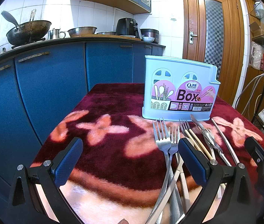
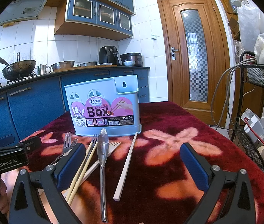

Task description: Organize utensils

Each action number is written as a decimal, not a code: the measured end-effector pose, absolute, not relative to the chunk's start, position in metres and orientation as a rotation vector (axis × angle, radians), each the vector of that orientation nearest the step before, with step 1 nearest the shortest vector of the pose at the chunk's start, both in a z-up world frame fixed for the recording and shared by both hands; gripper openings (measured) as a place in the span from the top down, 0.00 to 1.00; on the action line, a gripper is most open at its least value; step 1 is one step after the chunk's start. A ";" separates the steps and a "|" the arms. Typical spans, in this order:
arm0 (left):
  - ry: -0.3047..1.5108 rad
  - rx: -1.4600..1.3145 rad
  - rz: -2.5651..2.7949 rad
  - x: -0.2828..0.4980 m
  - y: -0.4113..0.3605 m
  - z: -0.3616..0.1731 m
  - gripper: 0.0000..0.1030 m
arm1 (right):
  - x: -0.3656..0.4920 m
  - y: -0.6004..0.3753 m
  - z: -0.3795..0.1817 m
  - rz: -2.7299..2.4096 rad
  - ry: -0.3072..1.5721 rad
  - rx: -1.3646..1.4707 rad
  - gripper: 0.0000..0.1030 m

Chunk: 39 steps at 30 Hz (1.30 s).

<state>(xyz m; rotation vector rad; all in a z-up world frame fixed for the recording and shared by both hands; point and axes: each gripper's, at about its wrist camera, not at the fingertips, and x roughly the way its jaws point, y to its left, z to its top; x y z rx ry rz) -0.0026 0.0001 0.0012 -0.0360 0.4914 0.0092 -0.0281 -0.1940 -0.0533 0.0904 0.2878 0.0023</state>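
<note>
A: Kitchen behind, blue cabinets; up front a plush red floral cloth [image 2: 169, 115] with loose utensils lying before the pale blue holder [image 2: 104, 108].

B: Any writing?

A: "Qinar CHOPSTICKS BOX" on the holder; "GenRobot.AI" on the left gripper's body.

B: Grippers?

A: Left gripper [image 1: 130, 160] and right gripper [image 2: 132, 166] both gape wide, holding nothing.

B: Handling?

A: The spoon [image 2: 102, 149] and forks [image 1: 162, 140] look stiff, slick, light; pinch mid-handle. Chopsticks [image 2: 83, 160] are thin and may roll.
</note>
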 end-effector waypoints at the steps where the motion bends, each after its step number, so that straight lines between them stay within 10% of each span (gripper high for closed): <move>1: 0.491 -0.036 0.009 -0.003 0.000 0.001 0.01 | -0.028 -0.194 -0.053 0.002 0.288 0.090 0.00; 39: 0.808 0.068 -0.118 0.036 0.005 -0.002 0.08 | 0.015 -0.217 -0.031 0.136 0.679 0.054 0.10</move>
